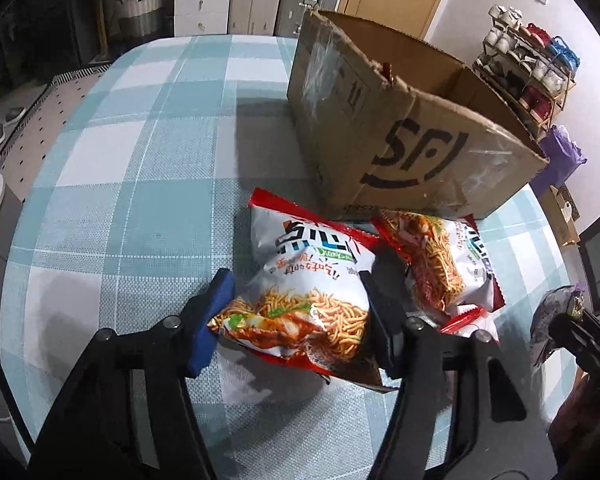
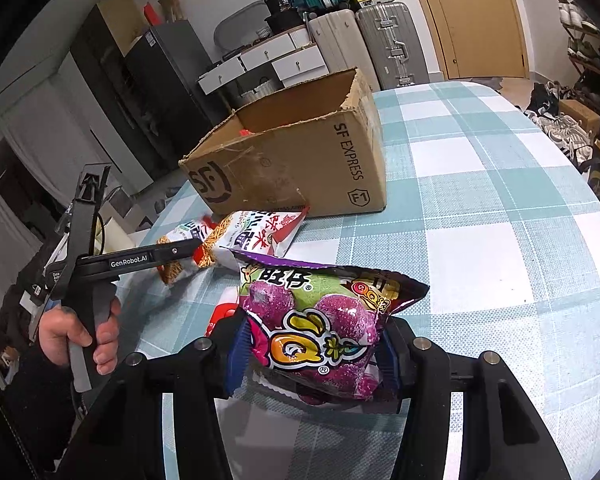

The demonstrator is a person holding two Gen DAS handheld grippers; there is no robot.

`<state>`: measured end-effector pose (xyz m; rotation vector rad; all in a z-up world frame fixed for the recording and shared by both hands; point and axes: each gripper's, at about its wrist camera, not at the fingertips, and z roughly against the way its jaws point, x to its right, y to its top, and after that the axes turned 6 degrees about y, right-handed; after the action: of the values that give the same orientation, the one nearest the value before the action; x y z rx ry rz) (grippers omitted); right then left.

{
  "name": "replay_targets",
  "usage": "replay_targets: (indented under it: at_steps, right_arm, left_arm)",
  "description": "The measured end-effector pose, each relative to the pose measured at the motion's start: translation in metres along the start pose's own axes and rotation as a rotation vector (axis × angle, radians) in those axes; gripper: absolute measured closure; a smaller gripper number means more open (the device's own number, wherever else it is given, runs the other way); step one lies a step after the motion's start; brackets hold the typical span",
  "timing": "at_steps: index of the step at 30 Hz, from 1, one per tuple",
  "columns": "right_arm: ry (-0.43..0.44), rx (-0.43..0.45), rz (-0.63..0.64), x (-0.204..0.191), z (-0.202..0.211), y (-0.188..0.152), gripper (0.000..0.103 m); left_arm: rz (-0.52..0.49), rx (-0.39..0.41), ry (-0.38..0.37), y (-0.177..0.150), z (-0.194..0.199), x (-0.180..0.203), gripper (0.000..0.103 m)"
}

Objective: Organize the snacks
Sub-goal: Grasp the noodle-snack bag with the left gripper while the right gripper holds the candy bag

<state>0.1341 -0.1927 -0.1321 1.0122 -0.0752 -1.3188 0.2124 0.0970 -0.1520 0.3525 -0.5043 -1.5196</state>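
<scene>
A white and red noodle snack bag (image 1: 300, 280) lies on the checked tablecloth (image 1: 120, 160) in front of an open cardboard box (image 1: 400, 136). My left gripper (image 1: 296, 316) is shut on it, its pads pressing the bag's two sides. A second noodle bag (image 1: 436, 264) lies just to its right, against the box. In the right wrist view my right gripper (image 2: 312, 352) is shut on a purple candy bag (image 2: 320, 328), held above the table. The left gripper (image 2: 180, 251) shows there from the side, a hand (image 2: 80, 332) on its grip, at the noodle bags (image 2: 256, 236) beside the box (image 2: 300, 168).
A small red and white packet (image 2: 220, 316) lies under the purple bag. Something red (image 2: 242, 133) shows inside the box. Beyond the table stand suitcases (image 2: 384, 44), white drawers (image 2: 284, 56), a wooden door (image 2: 476, 16) and a shoe rack (image 1: 528, 68).
</scene>
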Motion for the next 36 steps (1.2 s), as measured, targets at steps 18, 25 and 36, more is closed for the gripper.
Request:
replay_targets:
  at_steps: [18, 25, 36]
  right_arm:
    - [0.032, 0.037, 0.008, -0.006, 0.019, -0.003, 0.049]
    - [0.05, 0.05, 0.007, -0.009, 0.026, -0.002, 0.049]
    - [0.061, 0.104, 0.122, -0.041, 0.048, 0.03, 0.049]
  left_arm:
    - [0.013, 0.008, -0.007, -0.03, 0.029, -0.003, 0.054]
    - [0.038, 0.07, -0.023, -0.039, 0.061, 0.005, 0.054]
    - [-0.037, 0.175, -0.068, -0.015, 0.115, 0.048, 0.054]
